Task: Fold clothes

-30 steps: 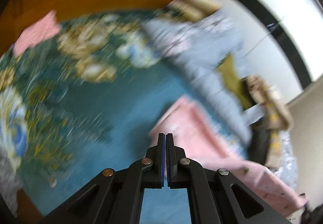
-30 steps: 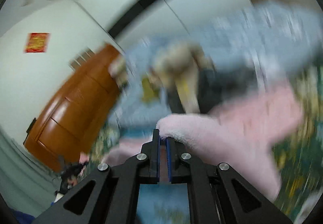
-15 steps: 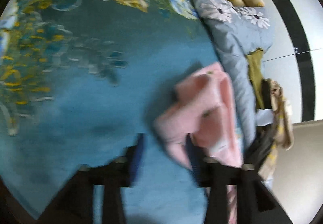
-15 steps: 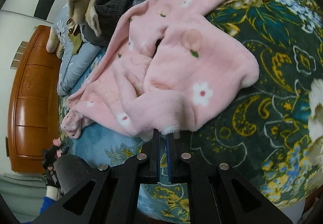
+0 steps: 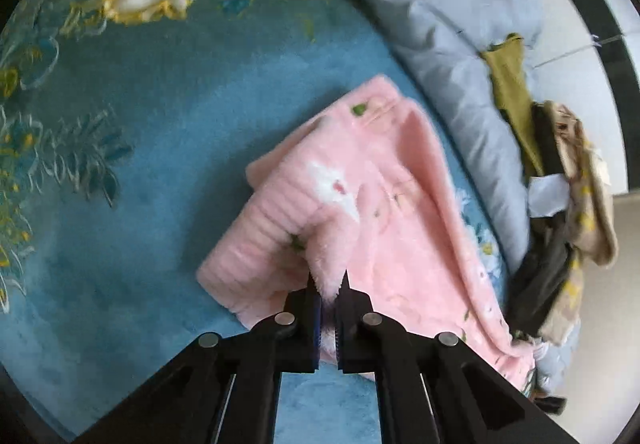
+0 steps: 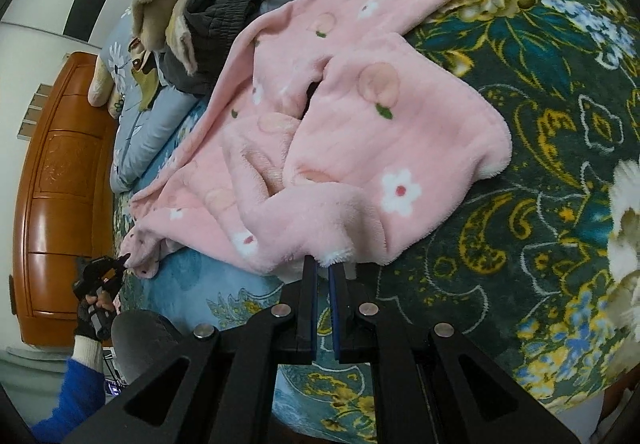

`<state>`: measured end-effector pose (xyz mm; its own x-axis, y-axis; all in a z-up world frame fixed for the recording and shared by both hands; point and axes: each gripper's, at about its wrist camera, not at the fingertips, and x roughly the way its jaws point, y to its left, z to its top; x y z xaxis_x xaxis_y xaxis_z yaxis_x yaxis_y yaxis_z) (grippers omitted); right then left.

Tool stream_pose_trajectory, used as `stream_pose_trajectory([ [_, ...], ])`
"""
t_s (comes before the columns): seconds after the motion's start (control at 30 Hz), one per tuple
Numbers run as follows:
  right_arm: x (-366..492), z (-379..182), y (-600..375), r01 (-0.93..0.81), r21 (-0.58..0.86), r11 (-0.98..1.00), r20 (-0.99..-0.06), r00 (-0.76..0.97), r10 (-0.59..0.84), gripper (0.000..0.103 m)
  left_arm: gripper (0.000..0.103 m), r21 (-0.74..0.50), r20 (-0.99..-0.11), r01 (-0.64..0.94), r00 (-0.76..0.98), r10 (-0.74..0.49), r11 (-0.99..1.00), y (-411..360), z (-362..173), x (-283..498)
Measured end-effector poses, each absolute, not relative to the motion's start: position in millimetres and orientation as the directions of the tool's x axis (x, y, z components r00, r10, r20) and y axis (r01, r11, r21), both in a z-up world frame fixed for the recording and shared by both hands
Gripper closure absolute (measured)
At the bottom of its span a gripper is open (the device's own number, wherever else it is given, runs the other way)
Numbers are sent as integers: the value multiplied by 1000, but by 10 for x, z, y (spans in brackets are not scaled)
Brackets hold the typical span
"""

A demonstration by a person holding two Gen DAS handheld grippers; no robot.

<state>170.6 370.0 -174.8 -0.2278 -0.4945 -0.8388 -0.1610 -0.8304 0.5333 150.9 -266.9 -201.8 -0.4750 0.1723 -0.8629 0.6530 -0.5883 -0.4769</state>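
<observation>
From the left wrist, the left tongs are clenched on a fluffy edge of the pink fleece garment, which lies rumpled on the blue floral bedspread. A grey flowered quilt runs toward 1 o'clock, with a pile of clothes at 3 o'clock.

From the right wrist, the right tongs are pinching the garment's near hem. The left tongs, at 9 o'clock, grip its far corner, held by a gloved hand. A wooden headboard stands behind.
</observation>
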Motion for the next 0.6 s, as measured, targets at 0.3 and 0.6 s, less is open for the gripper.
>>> stream_pose_trajectory([
  [0.3,1871,-2066,3895,-252,493,-833,-870,-161,-467,98,98,-361,-920,786,-389,52,-502,-3095,-2328,2924],
  [0.6,1866,-2046,4333,-388,519,-761,-852,-303,-427,64,98,-431,-898,836,-434,72,-341,-2991,-2675,3202],
])
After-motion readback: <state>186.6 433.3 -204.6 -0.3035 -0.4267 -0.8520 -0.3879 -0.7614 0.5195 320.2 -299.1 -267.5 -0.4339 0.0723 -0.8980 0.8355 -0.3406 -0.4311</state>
